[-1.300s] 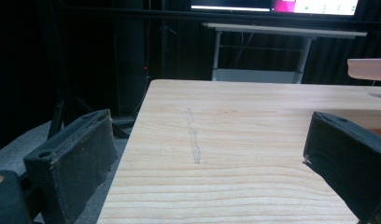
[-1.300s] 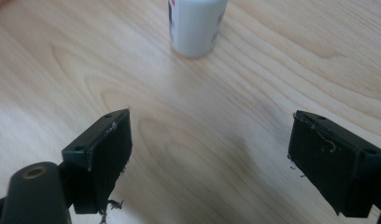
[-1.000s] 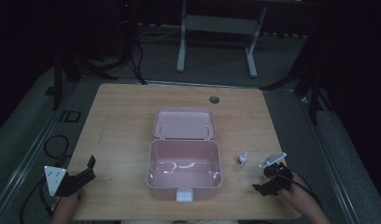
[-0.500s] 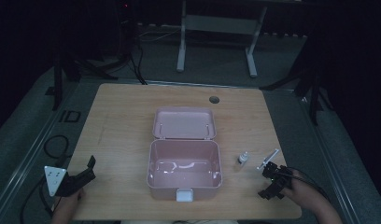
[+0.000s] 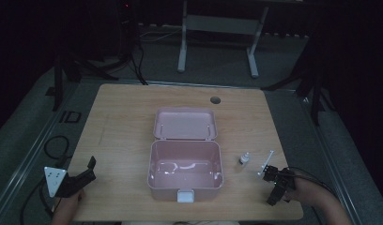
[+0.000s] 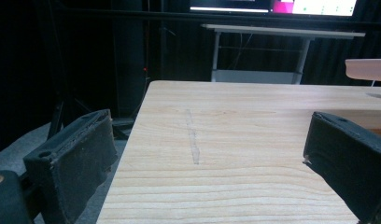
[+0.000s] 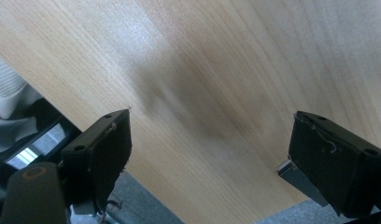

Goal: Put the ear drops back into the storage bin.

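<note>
An open pink plastic box [image 5: 154, 176] sits at the middle of the wooden table [image 5: 124, 122], its lid [image 5: 185, 123] folded back flat behind it, and looks empty. A small white bottle [image 5: 244, 159] stands just right of the box. My left gripper [image 5: 89, 171] rests at the table's front left corner, open and empty; in the left gripper view [image 6: 207, 158] its jaws frame bare wood, with the pink lid's edge [image 6: 368, 69] far right. My right gripper [image 5: 278, 193] is at the front right, open and empty [image 7: 207, 154], tilted down over the table's front edge.
A round cable hole [image 5: 215, 100] lies near the table's far edge. A white desk frame [image 5: 218, 23] stands on the floor beyond. Cables [image 5: 53, 145] trail on the floor at left. White cloth [image 7: 6, 98] shows past the table edge in the right gripper view.
My right gripper has drawn back toward the front edge and turned to point downward. The left gripper, the box and the bottle have stayed put.
</note>
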Demonstrator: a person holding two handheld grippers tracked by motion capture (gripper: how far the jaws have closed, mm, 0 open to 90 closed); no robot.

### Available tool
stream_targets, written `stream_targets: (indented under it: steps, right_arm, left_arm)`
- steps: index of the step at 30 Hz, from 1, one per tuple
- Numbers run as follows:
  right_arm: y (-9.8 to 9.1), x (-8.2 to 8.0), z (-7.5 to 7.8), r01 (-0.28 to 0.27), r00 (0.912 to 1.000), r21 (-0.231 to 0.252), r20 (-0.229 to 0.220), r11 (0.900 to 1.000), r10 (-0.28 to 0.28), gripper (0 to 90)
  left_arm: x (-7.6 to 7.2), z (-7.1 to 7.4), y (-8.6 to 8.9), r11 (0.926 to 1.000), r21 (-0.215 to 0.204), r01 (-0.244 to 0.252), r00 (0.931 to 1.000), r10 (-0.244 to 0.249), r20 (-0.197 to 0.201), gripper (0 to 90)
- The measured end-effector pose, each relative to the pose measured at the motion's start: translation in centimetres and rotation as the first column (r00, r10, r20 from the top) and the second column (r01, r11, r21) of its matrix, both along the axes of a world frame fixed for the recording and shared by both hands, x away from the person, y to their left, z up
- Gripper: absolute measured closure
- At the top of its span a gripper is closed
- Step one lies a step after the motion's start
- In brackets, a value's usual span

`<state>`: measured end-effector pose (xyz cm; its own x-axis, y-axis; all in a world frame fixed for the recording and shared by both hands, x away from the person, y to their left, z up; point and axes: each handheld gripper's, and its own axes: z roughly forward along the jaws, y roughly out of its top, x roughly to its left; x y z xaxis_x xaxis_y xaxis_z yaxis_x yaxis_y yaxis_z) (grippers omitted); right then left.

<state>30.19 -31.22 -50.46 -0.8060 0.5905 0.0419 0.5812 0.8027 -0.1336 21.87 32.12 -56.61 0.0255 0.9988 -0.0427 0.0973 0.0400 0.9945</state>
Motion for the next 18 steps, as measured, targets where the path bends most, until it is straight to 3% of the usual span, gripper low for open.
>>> stream_targets:
  steps: [4,13,18]
  right_arm:
    - [0.1,0.2,0.0,-0.011,0.9999,-0.018,-0.01,0.9998,0.011,12.7]
    - [0.8,2.4,0.8,0.042,0.9976,0.043,0.054,0.9982,-0.044,11.6]
    - [1.8,3.7,0.6,0.052,0.9969,0.062,0.055,0.9967,-0.056,13.2]
  left_arm:
    - [0.0,0.0,0.0,1.0,0.001,0.0,1.0,0.0,-0.001,2.4]
    - [0.0,0.0,0.0,1.0,0.0,0.0,1.0,0.0,-0.002,2.4]
    - [0.0,0.0,0.0,1.0,0.0,0.0,1.0,0.0,-0.003,2.4]
